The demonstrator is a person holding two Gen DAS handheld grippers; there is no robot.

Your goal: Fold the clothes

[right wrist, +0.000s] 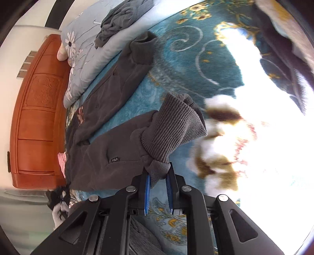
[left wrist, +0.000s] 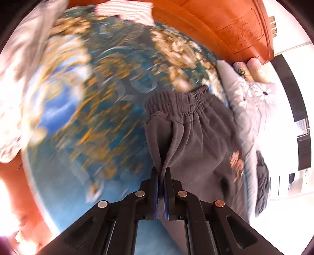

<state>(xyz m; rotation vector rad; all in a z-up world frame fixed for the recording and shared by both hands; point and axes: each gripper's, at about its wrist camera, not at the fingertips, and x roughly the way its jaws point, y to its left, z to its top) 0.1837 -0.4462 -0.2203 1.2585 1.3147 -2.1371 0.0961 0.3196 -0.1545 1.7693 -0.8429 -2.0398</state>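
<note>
Grey fleece sweatpants (right wrist: 109, 121) lie spread on a blue floral blanket (right wrist: 186, 64). My left gripper (left wrist: 161, 170) is shut on a pinch of the sweatpants (left wrist: 196, 141) near the elastic waistband (left wrist: 182, 102), holding it up. My right gripper (right wrist: 158, 172) is shut on the ribbed ankle cuff (right wrist: 172, 125) of the near leg, lifting it off the blanket. The other leg lies flat with its cuff (right wrist: 143, 49) farther away.
An orange wooden headboard (right wrist: 37, 109) runs along the bed's end, also in the left wrist view (left wrist: 225, 25). A grey flowered pillow (right wrist: 84, 55) carries a crumpled grey garment (right wrist: 119, 19). A striped cloth (left wrist: 127, 9) and a pale garment (left wrist: 21, 64) lie on the blanket's far side.
</note>
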